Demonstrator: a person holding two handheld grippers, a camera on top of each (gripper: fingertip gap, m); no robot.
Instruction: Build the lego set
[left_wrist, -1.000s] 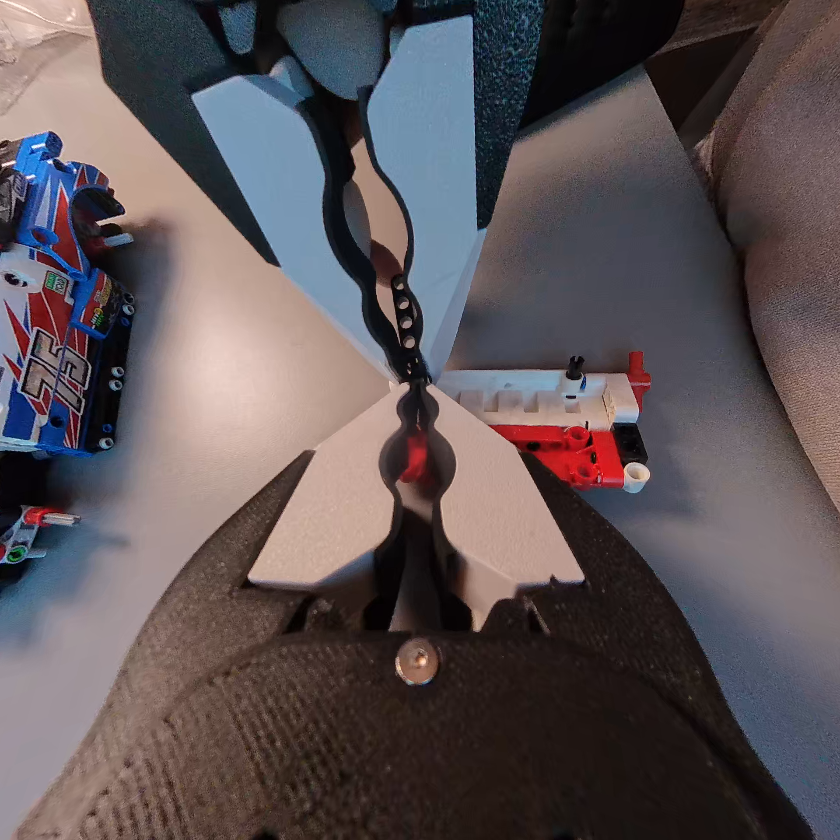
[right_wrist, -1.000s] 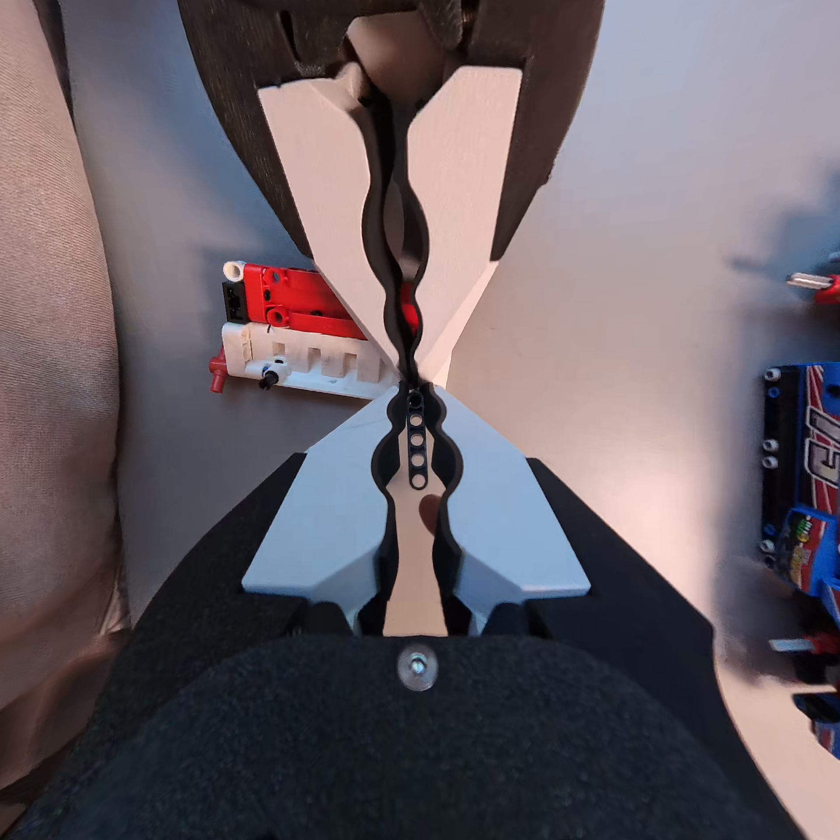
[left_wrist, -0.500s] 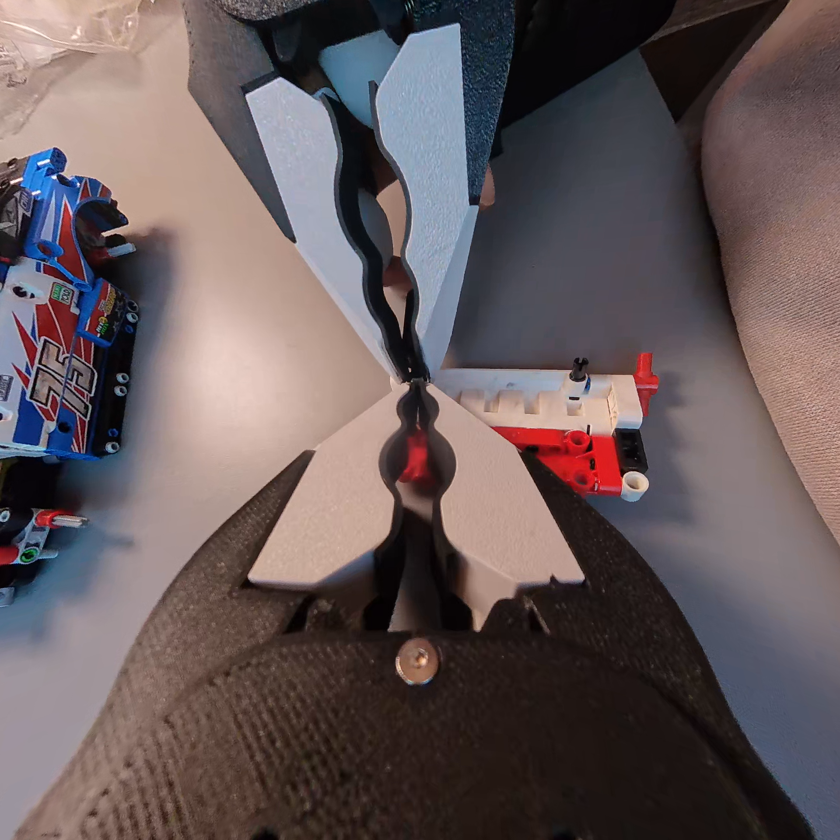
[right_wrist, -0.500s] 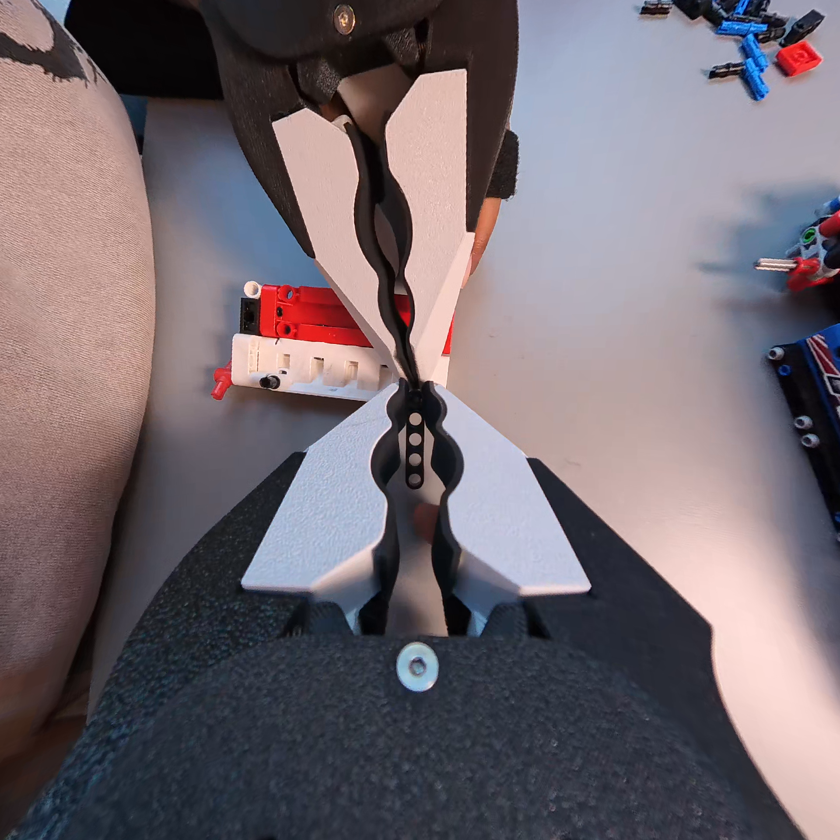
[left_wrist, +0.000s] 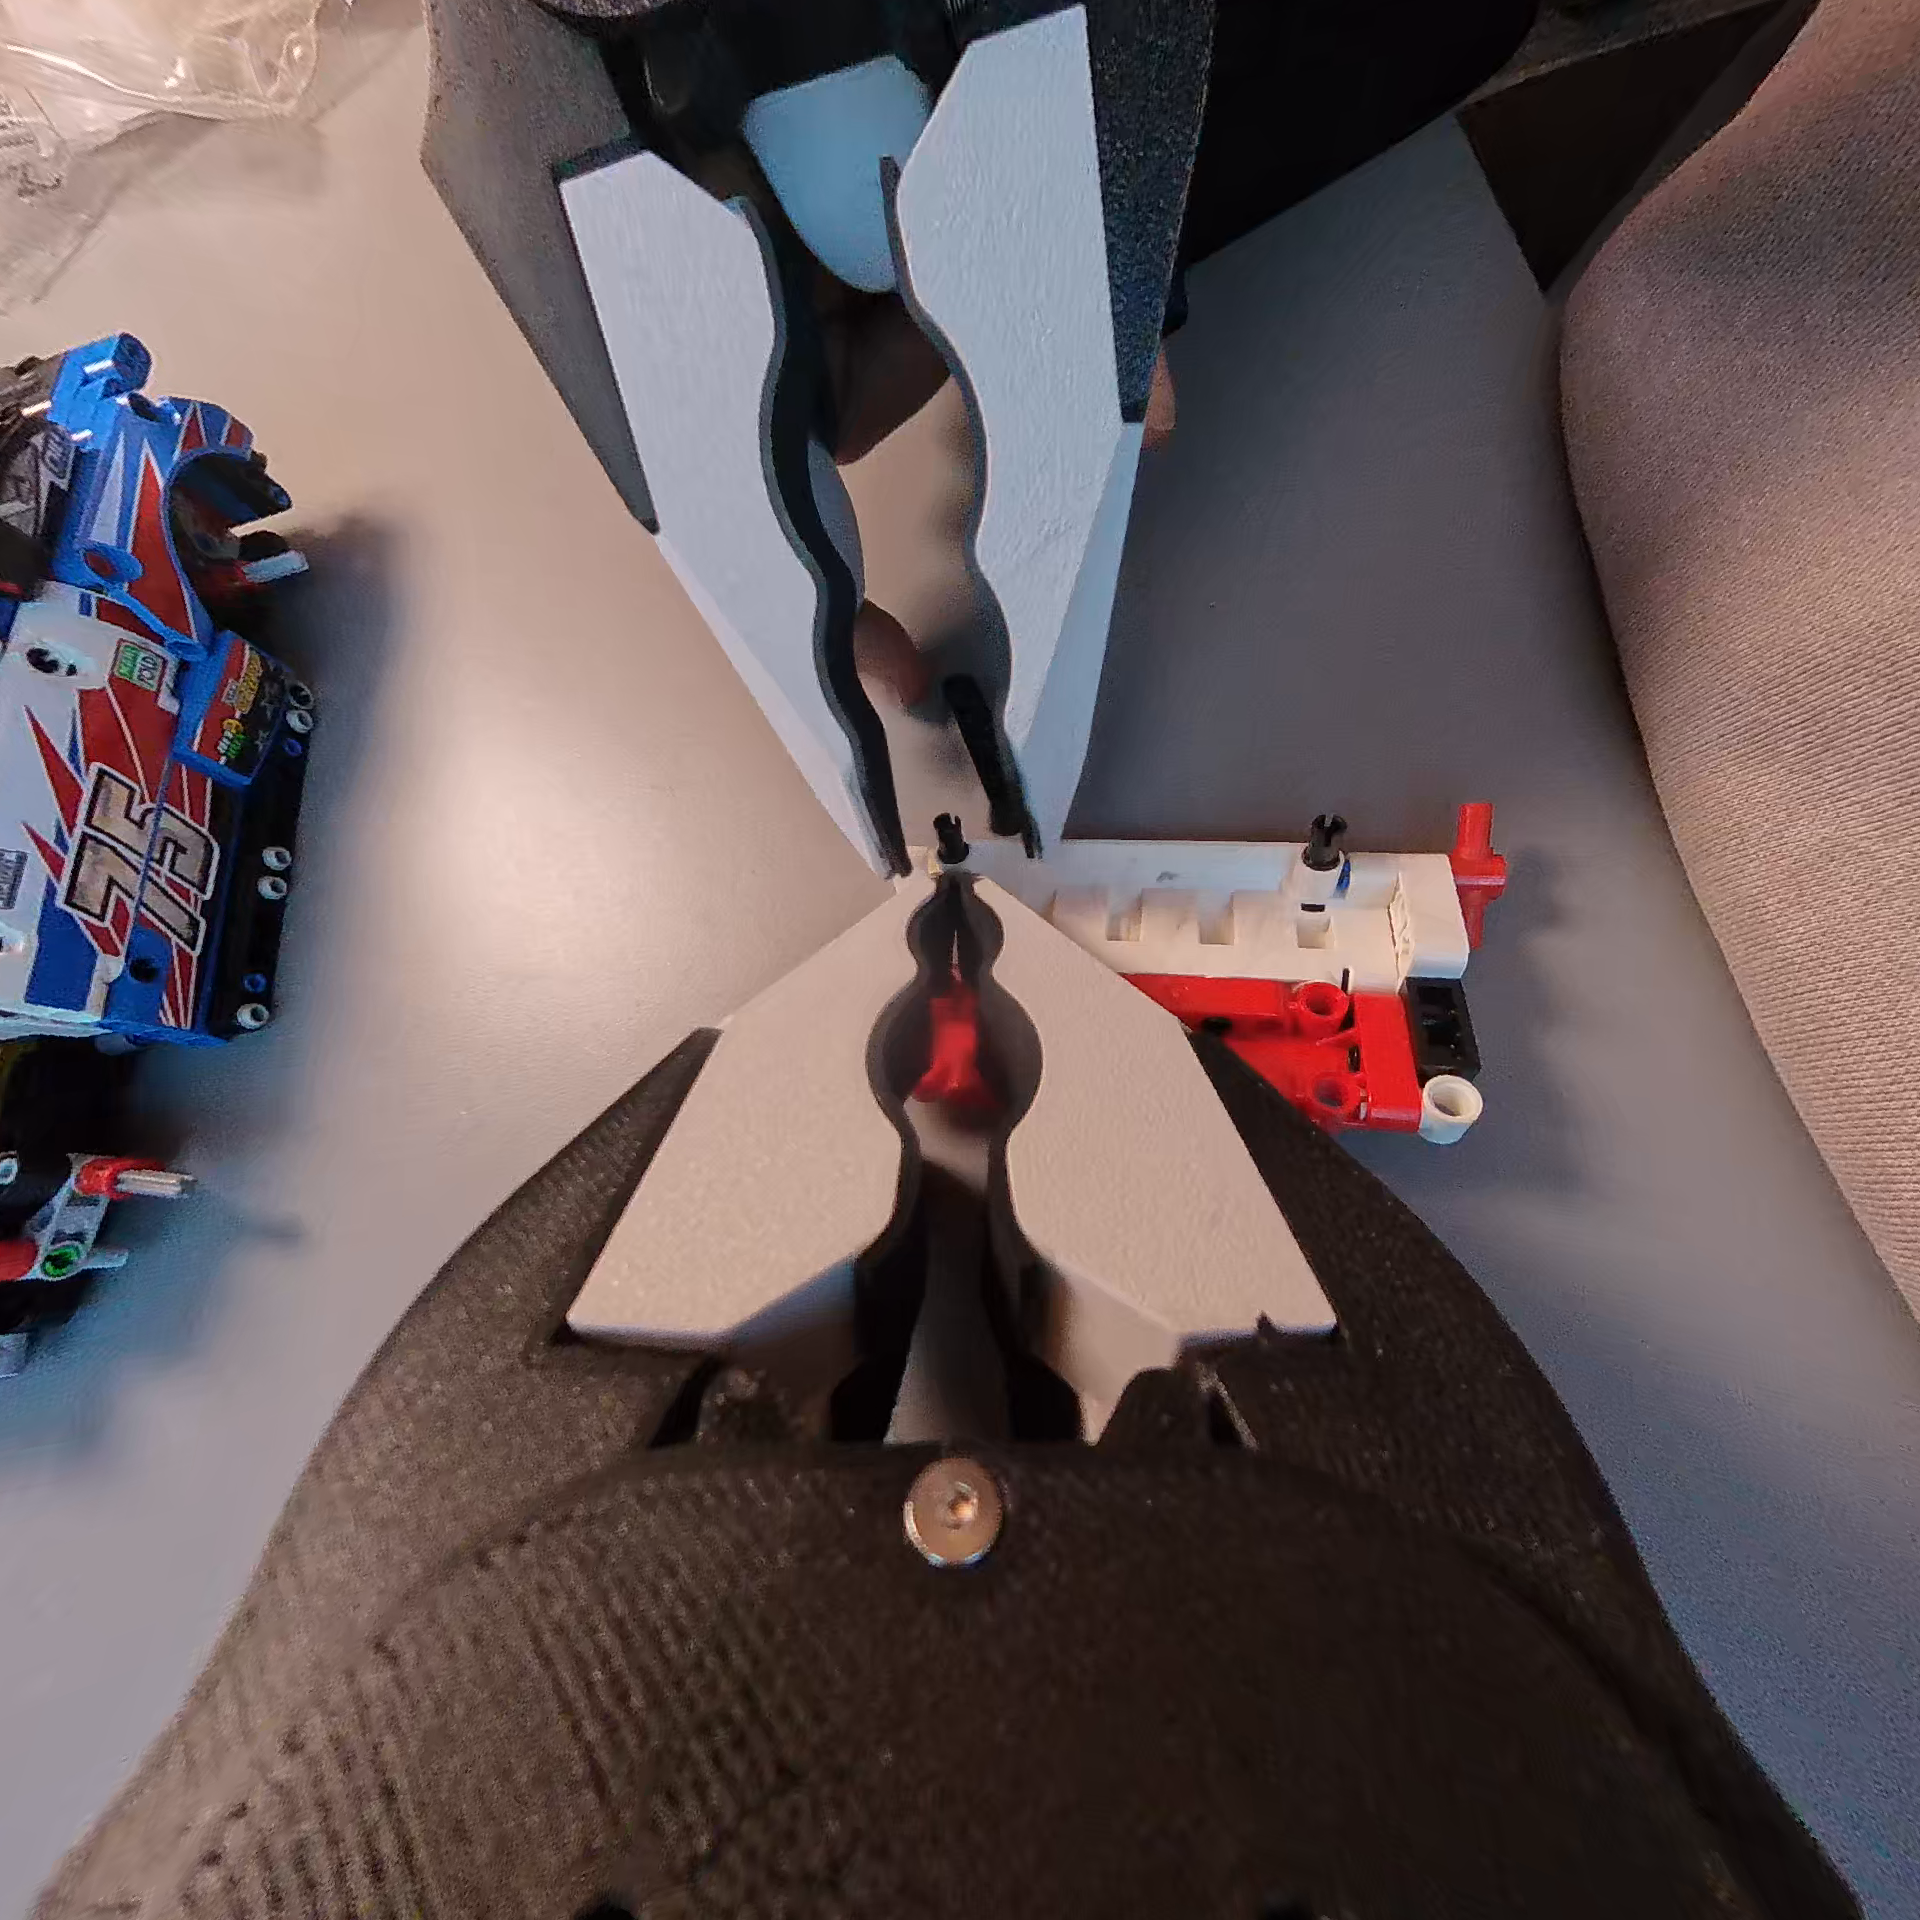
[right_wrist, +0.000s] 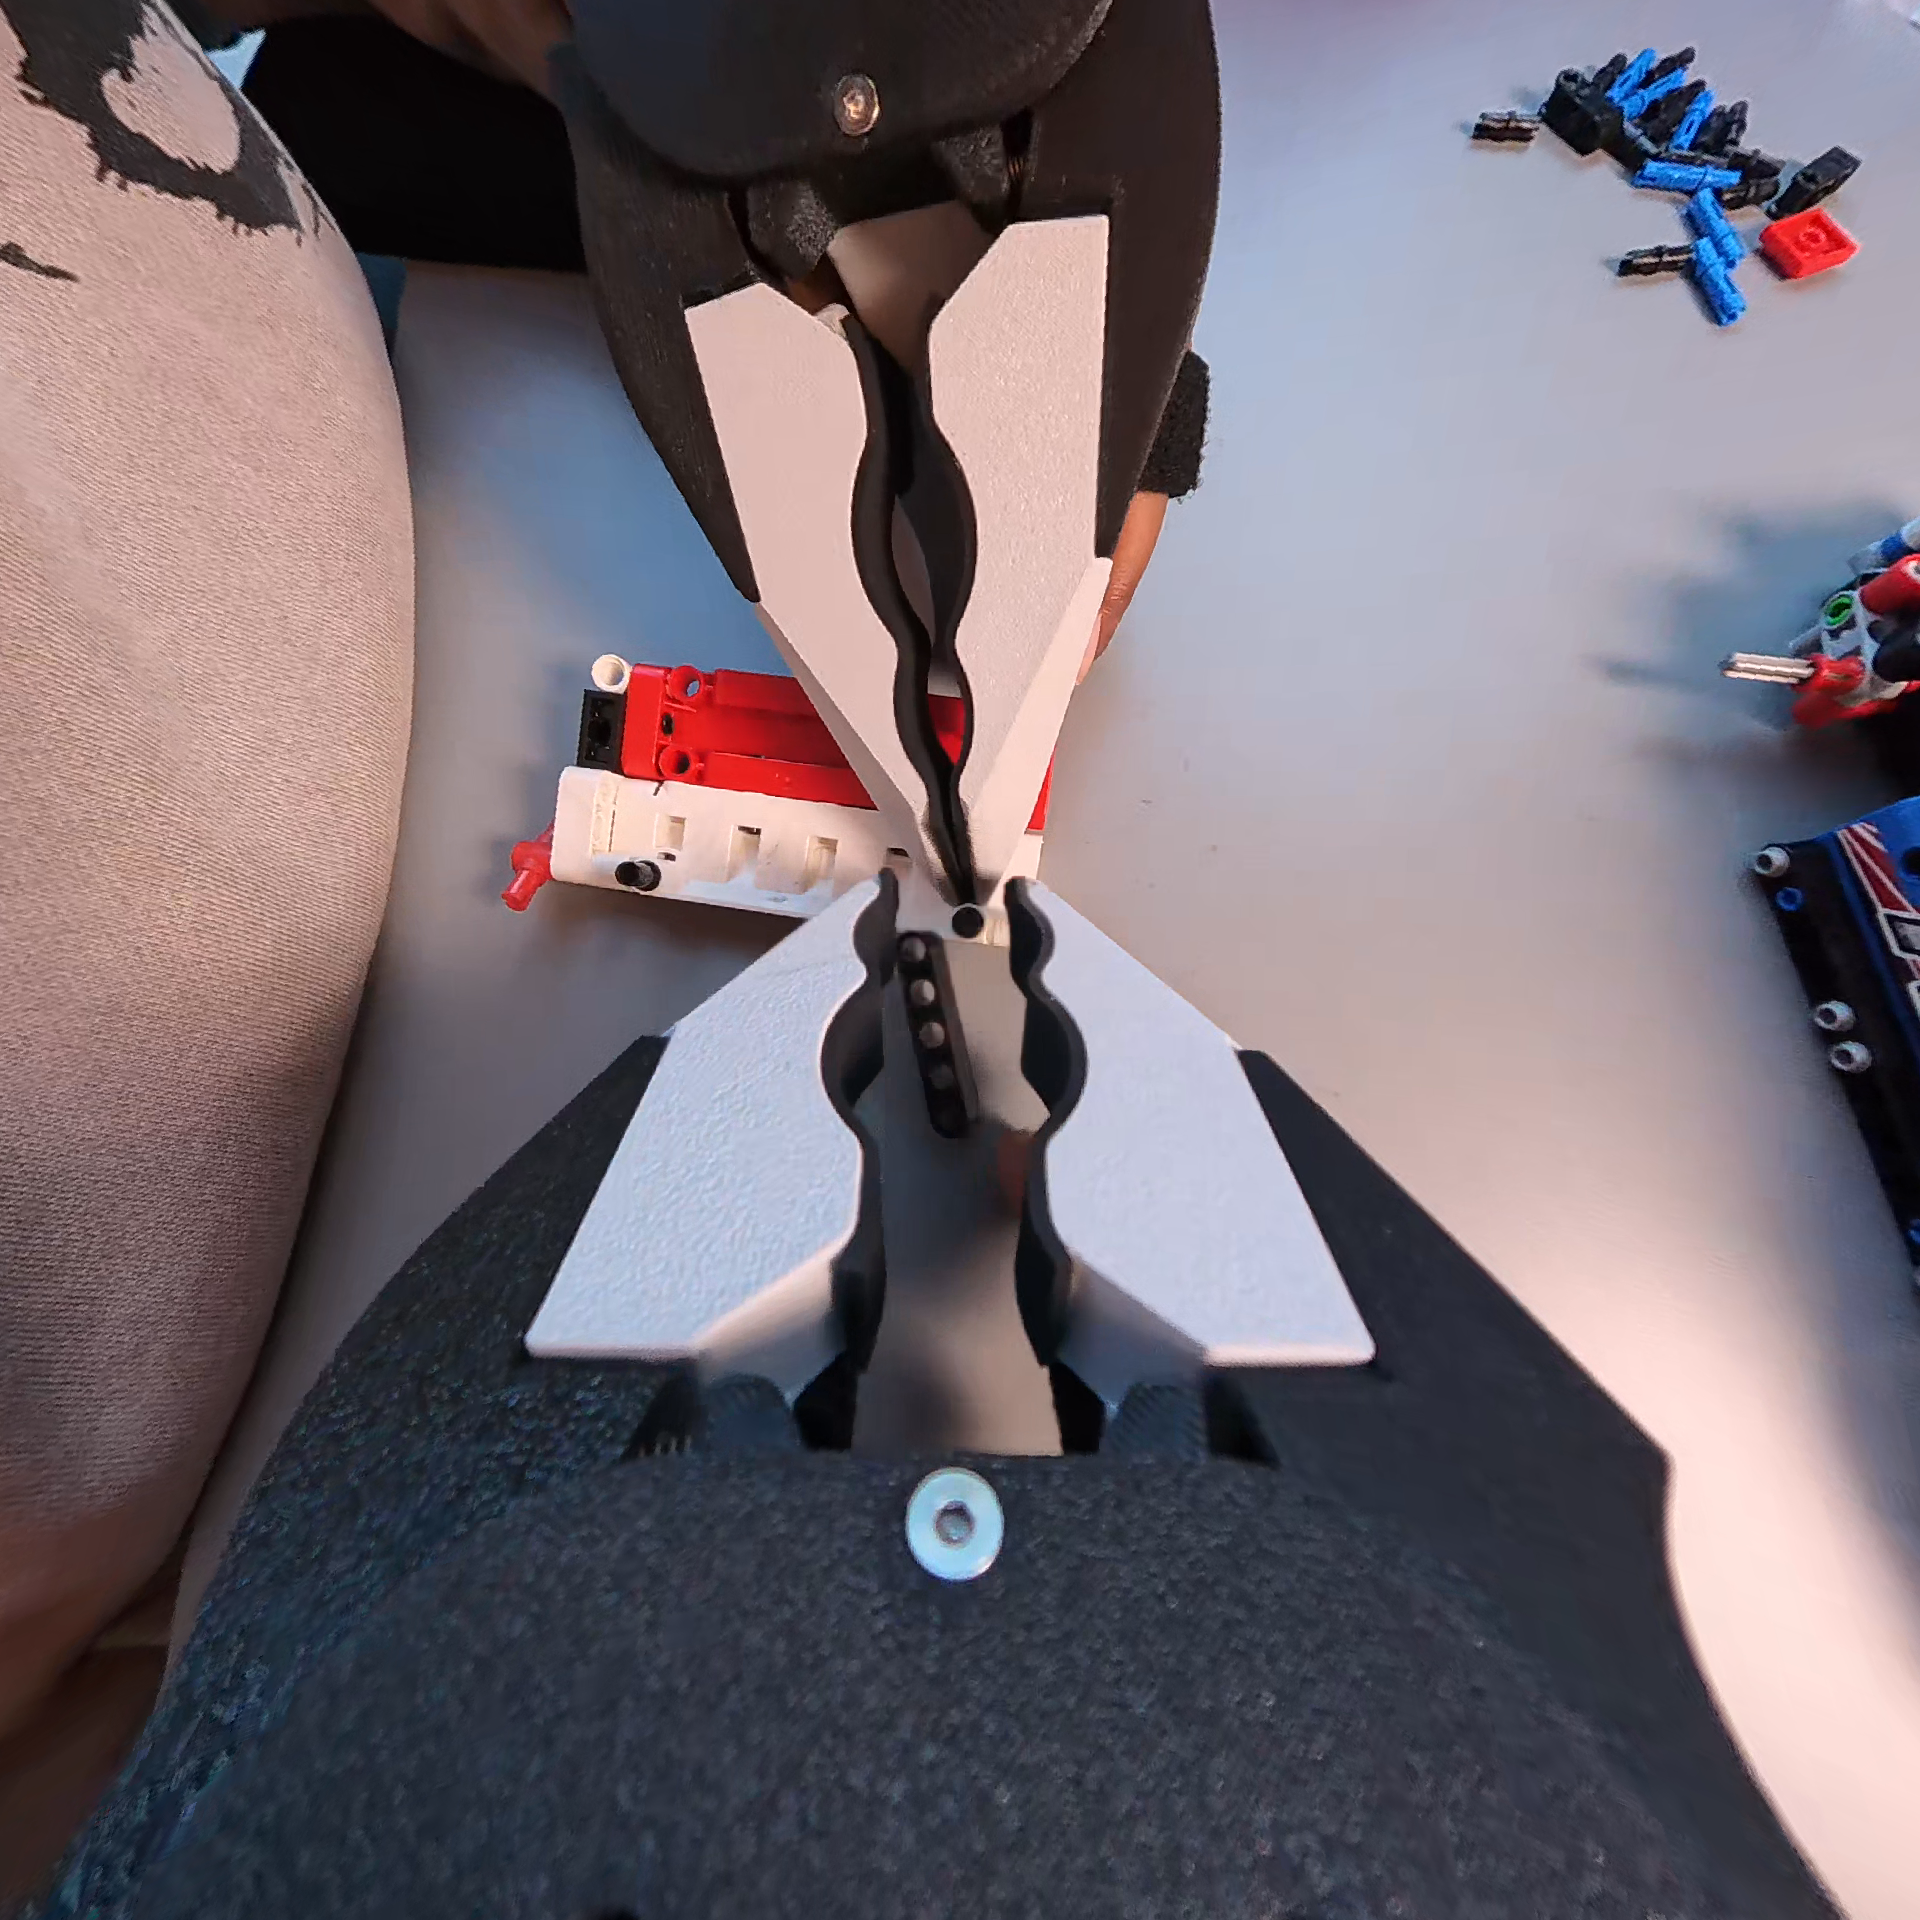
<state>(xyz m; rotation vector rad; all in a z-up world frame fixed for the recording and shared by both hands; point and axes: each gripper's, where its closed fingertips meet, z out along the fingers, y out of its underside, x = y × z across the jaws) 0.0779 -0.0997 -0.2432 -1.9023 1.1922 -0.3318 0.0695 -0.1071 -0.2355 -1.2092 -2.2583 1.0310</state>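
Observation:
A white and red lego assembly (left_wrist: 1247, 914) lies on the grey table (left_wrist: 520, 727); it also shows in the right wrist view (right_wrist: 727, 821). My left gripper (left_wrist: 951, 883) is shut on its near end, with a red part (left_wrist: 951, 1049) showing between the fingers. A black pin (left_wrist: 948, 831) stands up at that end. My right gripper (right_wrist: 956, 899) is open, tip to tip with the left gripper (right_wrist: 956, 873). A black beam with holes (right_wrist: 935, 1039) lies loose between the right fingers, its end near the pin (right_wrist: 966, 920). The beam (left_wrist: 977, 748) looks blurred in the left wrist view.
A blue, white and red race car body (left_wrist: 125, 727) and a small sub-assembly (left_wrist: 62, 1226) lie left. A clear plastic bag (left_wrist: 125, 62) is far left. Loose blue and black pins and a red plate (right_wrist: 1704, 177) lie far right. A person's beige clothing (right_wrist: 156, 727) borders the table. The tips of both grippers are at nearly the same place. The small sub-assembly (left_wrist: 62, 1226) is about equally far from each gripper, around 20 cm. It is also in sight in the right wrist view (right_wrist: 1857, 629).
My right gripper has opened and let go of the black beam, which it held shut before. My left gripper has stayed shut on the assembly. The pin at the assembly's end now shows.

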